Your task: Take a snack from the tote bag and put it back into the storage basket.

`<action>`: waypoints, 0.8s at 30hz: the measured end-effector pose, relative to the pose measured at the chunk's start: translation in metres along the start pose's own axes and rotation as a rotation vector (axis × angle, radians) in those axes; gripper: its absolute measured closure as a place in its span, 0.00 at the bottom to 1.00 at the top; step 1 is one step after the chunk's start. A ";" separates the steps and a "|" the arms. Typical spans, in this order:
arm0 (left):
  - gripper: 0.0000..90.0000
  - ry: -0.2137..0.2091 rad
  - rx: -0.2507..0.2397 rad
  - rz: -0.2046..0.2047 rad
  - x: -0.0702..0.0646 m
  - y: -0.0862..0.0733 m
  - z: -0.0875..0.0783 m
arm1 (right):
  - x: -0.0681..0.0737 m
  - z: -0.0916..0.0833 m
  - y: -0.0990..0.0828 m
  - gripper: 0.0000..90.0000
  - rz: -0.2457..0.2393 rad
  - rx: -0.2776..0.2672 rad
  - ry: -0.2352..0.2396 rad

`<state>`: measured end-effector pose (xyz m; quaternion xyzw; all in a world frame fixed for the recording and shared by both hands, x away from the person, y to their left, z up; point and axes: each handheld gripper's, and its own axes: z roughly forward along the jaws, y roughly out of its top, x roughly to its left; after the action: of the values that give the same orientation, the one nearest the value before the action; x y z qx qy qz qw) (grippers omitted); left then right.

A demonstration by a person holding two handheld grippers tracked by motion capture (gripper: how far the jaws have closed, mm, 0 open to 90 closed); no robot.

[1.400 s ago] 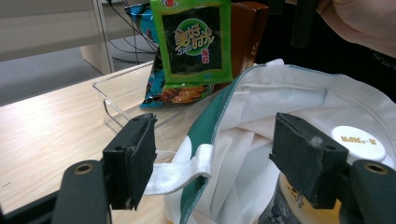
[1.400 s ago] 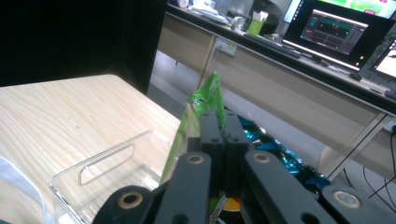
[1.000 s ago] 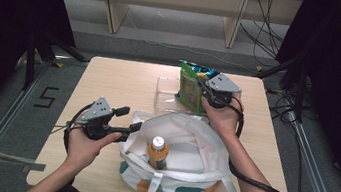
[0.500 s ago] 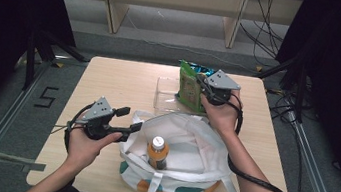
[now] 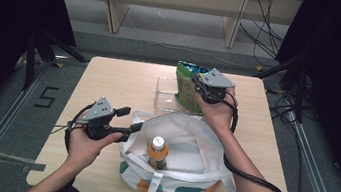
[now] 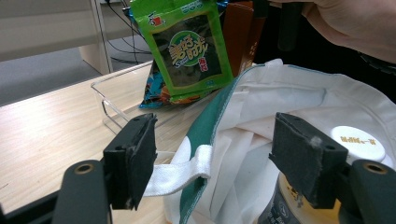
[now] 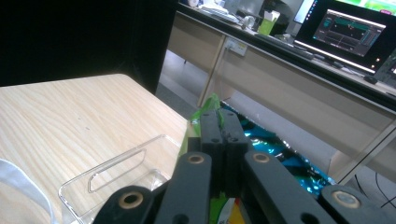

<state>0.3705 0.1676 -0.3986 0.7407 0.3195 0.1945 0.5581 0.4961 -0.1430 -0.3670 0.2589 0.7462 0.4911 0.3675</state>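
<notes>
We see the tote bag [image 5: 185, 153] holding an orange-capped bottle [image 5: 157, 151]. The right gripper [image 5: 203, 86] clamps the green snack packet [image 5: 187, 86] (glossy, upright) above the clear tray [image 5: 165, 100]. The left gripper [image 5: 127, 120] stands released.

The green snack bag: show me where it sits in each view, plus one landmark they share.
High view: green snack bag stands upright at the table's far middle, at the clear tray, pinched at its top by the right claw.
Left gripper view: upper middle, behind the white tote.
Right gripper view: bottom middle, its top edge clamped between the jaws.
Shared landmark: the clear tray.
</notes>
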 end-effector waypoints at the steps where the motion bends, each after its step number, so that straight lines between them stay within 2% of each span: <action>1: 0.33 0.000 0.001 -0.001 0.000 0.000 0.000 | 0.001 0.000 0.001 1.00 0.022 0.002 0.013; 4: 0.33 0.000 0.002 -0.002 0.000 0.000 0.000 | 0.000 0.000 0.004 1.00 -0.003 -0.022 -0.006; 5: 0.33 0.000 0.000 0.000 0.000 0.000 0.000 | 0.002 0.000 0.005 1.00 0.029 -0.009 0.015; 6: 0.33 0.001 -0.003 0.002 0.000 0.001 -0.001 | 0.001 0.000 0.006 1.00 0.013 -0.023 -0.001; 8: 0.33 0.002 -0.004 0.001 0.000 0.001 -0.001 | 0.002 0.000 0.008 1.00 0.017 -0.026 0.012; 10: 0.33 -0.002 -0.007 0.001 0.000 0.001 0.000 | -0.001 0.003 0.008 1.00 -0.025 -0.036 -0.009; 11: 0.33 0.004 -0.001 0.003 -0.001 0.001 -0.001 | -0.001 0.005 0.007 1.00 -0.008 -0.020 -0.004; 13: 0.33 -0.002 0.000 0.005 -0.001 0.001 0.000 | -0.002 0.009 0.004 1.00 0.002 0.003 0.005; 14: 0.33 -0.003 0.001 0.005 -0.001 0.001 0.000 | -0.003 0.010 0.003 1.00 -0.016 -0.002 0.000; 16: 0.33 -0.001 0.001 0.000 0.000 0.000 0.000 | -0.001 0.011 0.000 1.00 0.005 0.018 0.009; 19: 0.33 0.000 0.001 -0.001 0.000 -0.001 0.000 | -0.001 0.012 0.000 1.00 0.007 0.017 -0.003; 20: 0.33 0.000 0.002 -0.001 0.000 -0.001 0.000 | -0.002 0.012 0.002 1.00 -0.003 0.003 0.009; 22: 0.33 -0.001 0.002 0.001 0.000 0.000 0.000 | -0.002 0.012 0.004 1.00 -0.005 -0.015 -0.004; 24: 0.33 -0.001 0.001 0.003 -0.001 0.000 0.000 | -0.001 0.012 0.005 1.00 0.001 -0.003 0.008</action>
<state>0.3699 0.1674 -0.3982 0.7417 0.3182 0.1950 0.5573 0.5064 -0.1353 -0.3647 0.2569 0.7469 0.4934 0.3644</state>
